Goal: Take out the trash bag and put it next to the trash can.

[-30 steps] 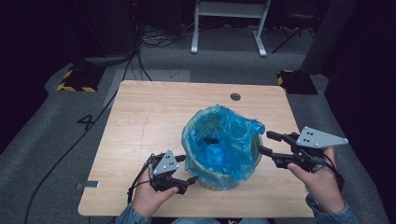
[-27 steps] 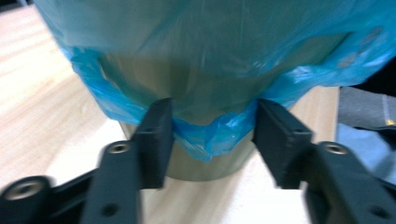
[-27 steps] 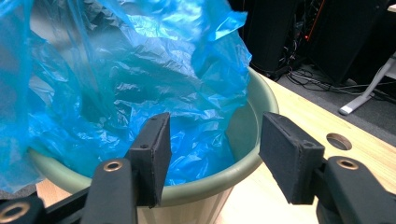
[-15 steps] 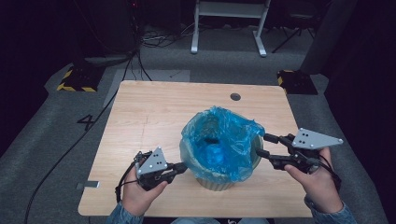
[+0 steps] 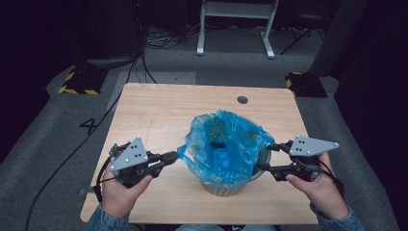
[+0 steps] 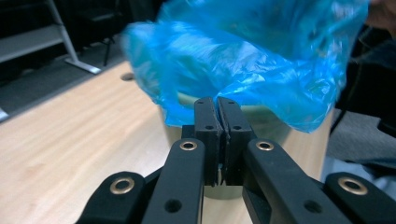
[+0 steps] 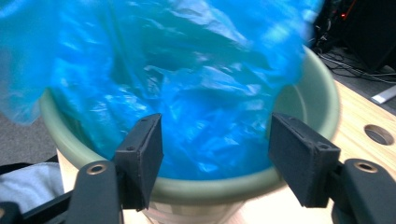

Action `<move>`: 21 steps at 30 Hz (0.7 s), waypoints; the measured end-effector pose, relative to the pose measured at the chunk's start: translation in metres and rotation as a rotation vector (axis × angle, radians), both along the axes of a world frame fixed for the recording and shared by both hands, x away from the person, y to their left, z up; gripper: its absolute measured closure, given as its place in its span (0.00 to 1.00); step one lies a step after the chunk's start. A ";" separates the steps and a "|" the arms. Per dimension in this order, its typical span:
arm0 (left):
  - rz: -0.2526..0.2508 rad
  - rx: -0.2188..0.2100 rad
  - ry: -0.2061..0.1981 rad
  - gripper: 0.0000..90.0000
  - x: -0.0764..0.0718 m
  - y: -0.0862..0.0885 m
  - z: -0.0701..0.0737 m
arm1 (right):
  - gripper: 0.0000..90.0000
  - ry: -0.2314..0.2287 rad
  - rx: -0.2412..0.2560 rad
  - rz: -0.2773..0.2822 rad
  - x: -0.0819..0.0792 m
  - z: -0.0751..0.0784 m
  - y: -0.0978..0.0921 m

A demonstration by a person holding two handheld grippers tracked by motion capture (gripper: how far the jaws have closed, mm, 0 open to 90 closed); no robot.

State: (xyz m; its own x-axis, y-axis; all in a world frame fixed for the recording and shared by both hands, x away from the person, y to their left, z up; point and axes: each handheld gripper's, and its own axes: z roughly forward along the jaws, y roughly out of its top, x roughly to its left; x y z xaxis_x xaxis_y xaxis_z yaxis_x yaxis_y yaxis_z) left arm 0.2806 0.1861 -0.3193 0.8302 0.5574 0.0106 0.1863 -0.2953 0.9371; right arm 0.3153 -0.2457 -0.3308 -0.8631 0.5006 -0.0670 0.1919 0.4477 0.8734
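Bin, pale green, stands lower centre of frame on bench, lined with blue bag. Left tongs clamped together on bag's left edge, drawing corner out toward lower left. Right tongs spread apart at bin's right rim, jaws straddling rim and bag, pinching nothing. Bag's top billows loosely above rim.

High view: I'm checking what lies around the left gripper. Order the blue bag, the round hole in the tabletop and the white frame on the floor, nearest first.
1. Blue bag: pinched in the left gripper.
2. Round hole: far right part of the tabletop.
3. White frame: on the floor beyond the table.
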 end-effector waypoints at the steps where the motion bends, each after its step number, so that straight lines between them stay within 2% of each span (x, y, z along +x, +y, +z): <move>1: 0.003 -0.005 -0.001 0.97 0.001 0.002 0.003 | 0.37 -0.003 0.000 0.008 0.000 0.002 0.004; 3: 0.022 -0.024 -0.023 0.97 0.005 0.007 0.013 | 0.36 -0.007 0.000 0.009 0.001 0.003 0.009; 8: 0.056 -0.052 -0.048 0.97 0.008 0.014 0.020 | 0.32 -0.007 -0.006 -0.001 0.007 0.005 0.018; 9: 0.066 -0.061 -0.057 0.97 0.008 0.018 0.022 | 0.32 0.001 -0.014 -0.027 0.015 0.004 0.023; 11: 0.072 -0.059 -0.061 0.97 0.007 0.019 0.022 | 0.32 0.000 -0.021 -0.040 0.018 0.004 0.024; 12: 0.081 -0.057 -0.066 0.97 0.006 0.022 0.021 | 0.32 -0.012 -0.043 -0.081 0.029 0.006 0.028; 13: 0.081 -0.057 -0.066 0.97 0.006 0.022 0.021 | 0.32 -0.012 -0.043 -0.081 0.029 0.006 0.028; 17: 0.094 -0.065 -0.076 0.97 0.002 0.028 0.019 | 0.33 -0.037 -0.060 -0.134 0.049 0.012 0.034; 18: 0.092 -0.072 -0.075 0.97 0.001 0.029 0.019 | 0.38 -0.051 -0.061 -0.139 0.053 0.015 0.037; 19: 0.088 -0.079 -0.072 0.97 0.001 0.028 0.018 | 0.68 -0.070 -0.066 -0.115 0.056 0.021 0.042; 20: 0.080 -0.076 -0.071 0.97 0.001 0.024 0.017 | 0.75 -0.074 -0.062 -0.103 0.056 0.024 0.044; 21: 0.073 -0.075 -0.069 0.97 0.001 0.020 0.015 | 0.85 -0.084 -0.054 -0.089 0.056 0.028 0.048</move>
